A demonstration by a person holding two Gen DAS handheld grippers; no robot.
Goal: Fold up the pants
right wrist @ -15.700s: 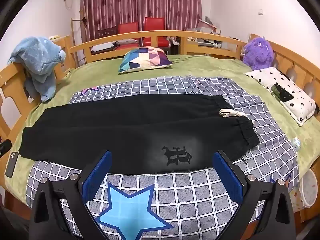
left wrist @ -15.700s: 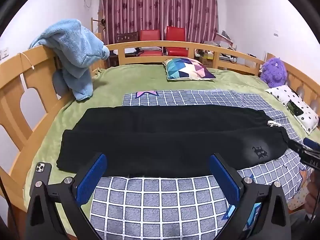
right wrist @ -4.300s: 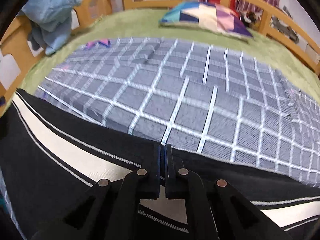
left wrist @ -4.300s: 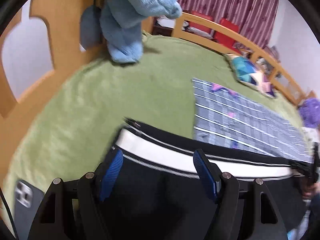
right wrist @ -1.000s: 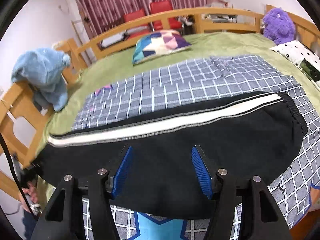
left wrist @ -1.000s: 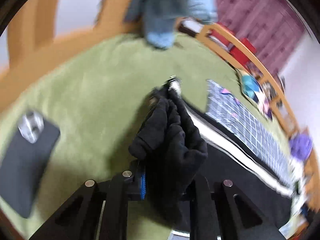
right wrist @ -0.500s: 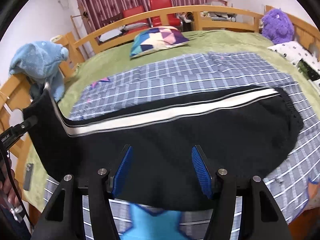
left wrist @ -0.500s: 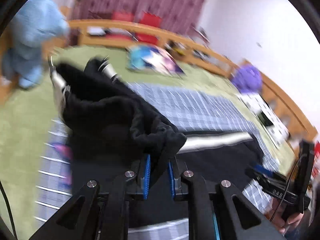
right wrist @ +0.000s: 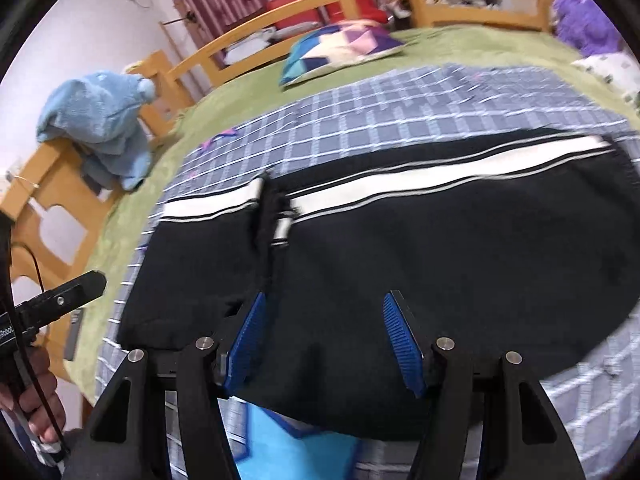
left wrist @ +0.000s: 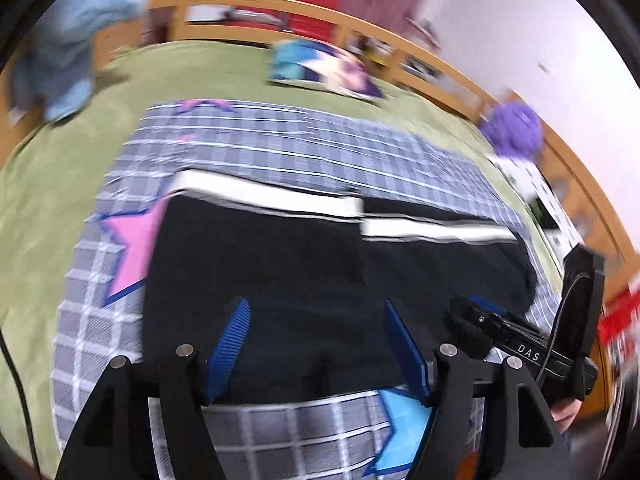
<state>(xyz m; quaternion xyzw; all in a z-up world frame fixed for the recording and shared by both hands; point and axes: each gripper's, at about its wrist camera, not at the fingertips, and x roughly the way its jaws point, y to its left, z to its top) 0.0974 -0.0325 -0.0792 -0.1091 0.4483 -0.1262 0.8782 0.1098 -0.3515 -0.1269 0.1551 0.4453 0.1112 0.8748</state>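
Step in hand: the black knit pants with a white side stripe (right wrist: 400, 248) are judged to be at the lengthwise fold, the cuff end laid back over the middle; the folded edge is seen as a rumpled ridge across the stripe.
Pants' place: spread on the grey checked blanket with star patches (left wrist: 280, 148), on the green bedspread (right wrist: 248, 100).
Left gripper (left wrist: 316, 344): jaws opening, blue pads apart above the cloth; nothing is gripped.
Right gripper (right wrist: 324, 340): jaws held partly apart over the near edge; no cloth is pinched.
Next move: the ridge is to be smoothed, then the doubled end taken for a second fold; both layers must be caught together.
Surroundings: a patchwork cushion (right wrist: 340, 52), a light blue plush garment on the wooden rail (right wrist: 100, 120), a purple plush toy (left wrist: 514, 128); all lie well apart.
Obstruction: none is seen; each gripper is near the other.
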